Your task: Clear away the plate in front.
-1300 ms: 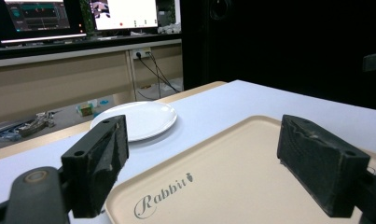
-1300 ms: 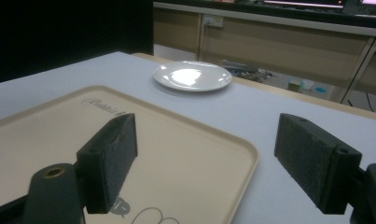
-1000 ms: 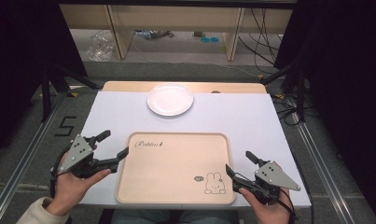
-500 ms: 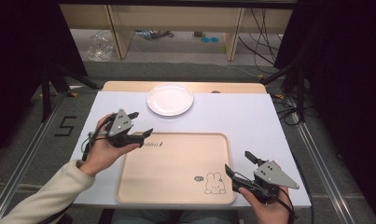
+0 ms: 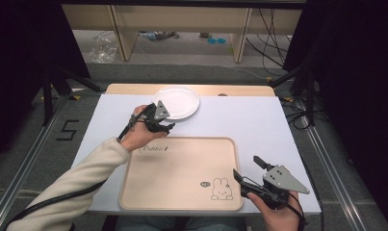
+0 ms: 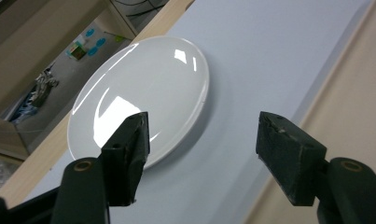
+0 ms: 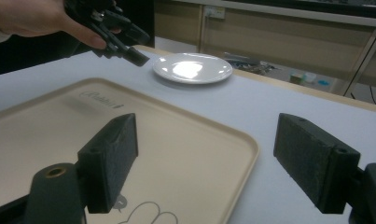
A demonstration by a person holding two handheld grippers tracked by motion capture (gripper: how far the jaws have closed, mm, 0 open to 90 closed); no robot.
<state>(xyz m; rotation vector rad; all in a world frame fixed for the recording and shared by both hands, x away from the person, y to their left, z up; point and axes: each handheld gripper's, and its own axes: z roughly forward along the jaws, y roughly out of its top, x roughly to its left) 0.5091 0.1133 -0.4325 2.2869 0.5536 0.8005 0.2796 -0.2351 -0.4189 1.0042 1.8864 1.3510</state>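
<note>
One white plate (image 5: 177, 102), one beige tray (image 5: 181, 173) and two grippers are counted on one white table (image 5: 259, 125); the tray is taken as the landmark.

Farthest left, one cream sleeve (image 5: 61, 192) is seen coming in from the near edge, left of the tray. The left gripper (image 5: 165, 129) is held just beyond the tray's far left corner, above the table, between the tray and the plate. In the left gripper view its two black jaws are spread wide with nothing between them; one of them stands in front of the plate's near rim, the other over bare table next to the tray's edge. Whether the rim is touched cannot be told.

The plate (image 6: 139, 100) lies flat beyond the tray's far edge, toward its left half, near it but apart. It is bare and glossy.

On the tray, one line of lettering (image 5: 152, 148) is printed at the far left corner and one rabbit drawing (image 5: 220, 188) at the near right corner.

Farthest right, the right gripper (image 5: 247, 171) is held at the tray's near right corner, its jaws pointed in over the tray's rim. In the right gripper view they are parted wide and hold nothing.
</note>
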